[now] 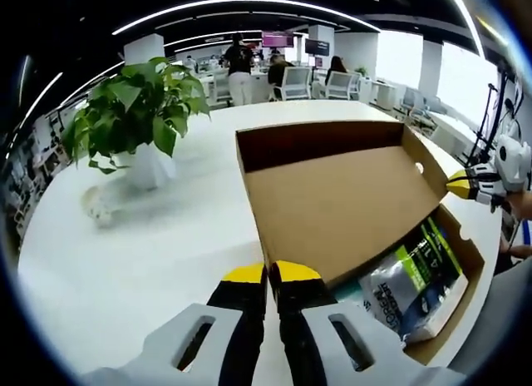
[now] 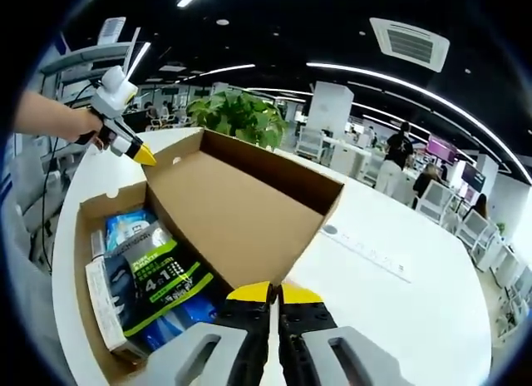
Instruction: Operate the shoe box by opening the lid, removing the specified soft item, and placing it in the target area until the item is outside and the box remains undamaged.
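My left gripper view looks from low and close over one edge of the raised lid (image 1: 332, 203) of the shoe box (image 1: 453, 307), facing the potted plant (image 1: 137, 111). My right gripper view sits at the opposite side, equally near. Both share the lid, box interior, plant and white desk (image 1: 125, 261).

"4in1" reads in the right gripper view's lower left, on the green-and-black packet (image 2: 158, 286) inside the box (image 2: 241, 211).

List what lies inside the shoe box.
Inside the shoe box: a green-and-grey packet on top, a blue packet behind it. The lid hides the rest.
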{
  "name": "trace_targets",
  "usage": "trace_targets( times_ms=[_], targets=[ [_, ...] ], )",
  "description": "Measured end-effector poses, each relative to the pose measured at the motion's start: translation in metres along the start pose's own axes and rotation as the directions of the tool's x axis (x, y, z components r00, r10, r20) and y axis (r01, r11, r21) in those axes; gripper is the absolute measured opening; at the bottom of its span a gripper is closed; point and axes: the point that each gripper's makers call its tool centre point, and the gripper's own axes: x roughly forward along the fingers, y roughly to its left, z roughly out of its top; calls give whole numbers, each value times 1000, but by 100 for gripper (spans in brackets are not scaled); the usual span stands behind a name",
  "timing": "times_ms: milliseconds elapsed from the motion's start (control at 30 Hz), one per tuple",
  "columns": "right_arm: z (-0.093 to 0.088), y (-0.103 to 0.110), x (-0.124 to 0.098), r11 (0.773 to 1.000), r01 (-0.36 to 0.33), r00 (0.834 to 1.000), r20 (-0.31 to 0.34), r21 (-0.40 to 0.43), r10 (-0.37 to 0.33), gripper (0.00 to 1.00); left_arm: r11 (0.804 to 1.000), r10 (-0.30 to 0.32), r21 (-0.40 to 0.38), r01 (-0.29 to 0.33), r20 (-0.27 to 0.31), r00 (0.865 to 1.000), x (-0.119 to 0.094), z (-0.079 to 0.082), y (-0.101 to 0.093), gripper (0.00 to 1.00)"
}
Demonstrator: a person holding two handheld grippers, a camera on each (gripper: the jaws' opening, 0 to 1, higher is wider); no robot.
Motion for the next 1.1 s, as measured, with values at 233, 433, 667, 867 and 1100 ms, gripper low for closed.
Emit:
trace_targets(
  times_ms=[233, 433, 667, 867, 1100],
  targets=[
    [0, -2, 4, 1000, -4, 1000, -10, -6, 4, 0, 1000, 2, -13, -2, -5, 1000, 5, -1, 3, 1],
    [0, -4, 8, 1000, -6, 1000, -17, 1, 6, 0, 1000, 3, -26, -4, -9, 1000, 12, -1, 7, 1],
    [-1, -5, 13, 1000, -10, 1000, -28, 18, 10, 0, 999, 10, -45, -11, -27, 1000, 15, -5, 6, 1],
    [-2, -6, 16, 999, -9, 999, -33, 30, 10, 0, 999, 10, -52, -12, -30, 999, 17, -9, 6, 2],
    [-3, -7, 21, 999, -18, 999, -49, 37, 19, 0, 998, 17, -53, -19, -46, 999, 22, -11, 5, 2]
  ],
)
